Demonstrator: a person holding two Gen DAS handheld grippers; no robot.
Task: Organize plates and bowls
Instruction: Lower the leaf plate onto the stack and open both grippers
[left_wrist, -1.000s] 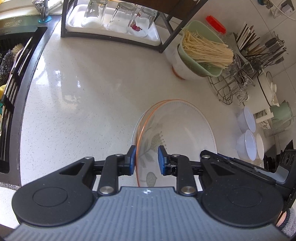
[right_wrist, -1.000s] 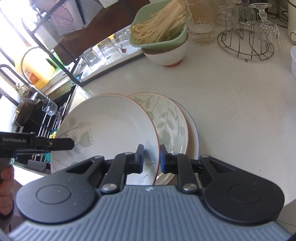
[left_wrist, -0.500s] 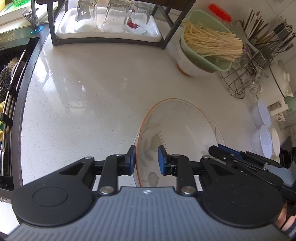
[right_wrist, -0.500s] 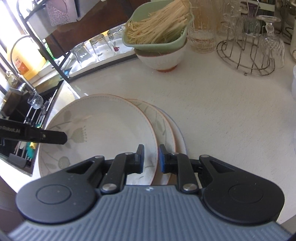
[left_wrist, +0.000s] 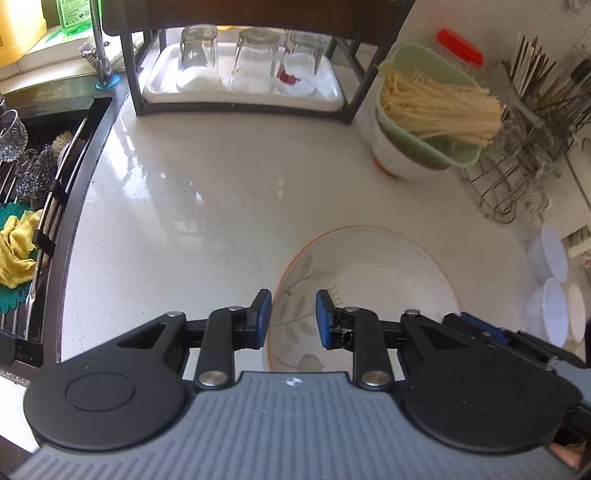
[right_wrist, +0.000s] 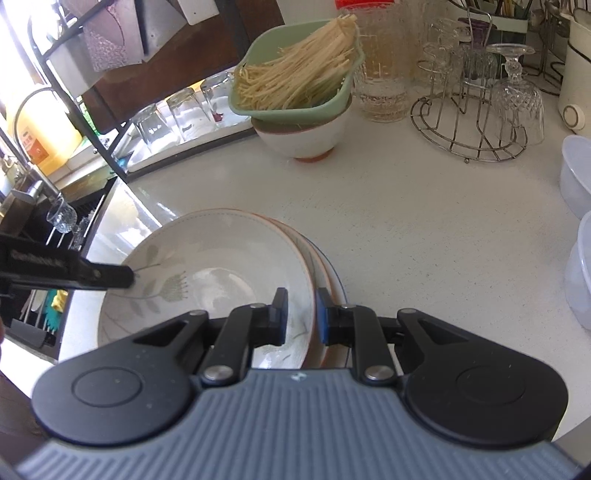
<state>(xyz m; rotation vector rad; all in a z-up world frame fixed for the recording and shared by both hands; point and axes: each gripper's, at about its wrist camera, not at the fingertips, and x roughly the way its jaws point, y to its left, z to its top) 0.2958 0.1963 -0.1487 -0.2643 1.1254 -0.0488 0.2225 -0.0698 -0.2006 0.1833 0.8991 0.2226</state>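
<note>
A white leaf-patterned plate with an orange rim (left_wrist: 373, 280) lies on the counter, on top of two other plates (right_wrist: 325, 273) stacked beneath it. My left gripper (left_wrist: 291, 317) has its jaws on either side of the top plate's left rim. My right gripper (right_wrist: 301, 317) has its jaws on either side of the same plate's (right_wrist: 221, 266) right rim. Both pairs of jaws stand a little apart around the rim. The left gripper's fingers (right_wrist: 107, 275) show at the plate's far side in the right wrist view.
A white bowl holding a green bowl of noodles (left_wrist: 424, 122) stands at the back. A rack with upturned glasses (left_wrist: 236, 62), a wire glass stand (right_wrist: 476, 110), plastic containers (left_wrist: 550, 284) and the sink (left_wrist: 33, 192) at the left surround the counter.
The top plate, tilted on edge a second ago, has come down flat onto the stack. Both grippers' jaws have widened slightly around its rim.
</note>
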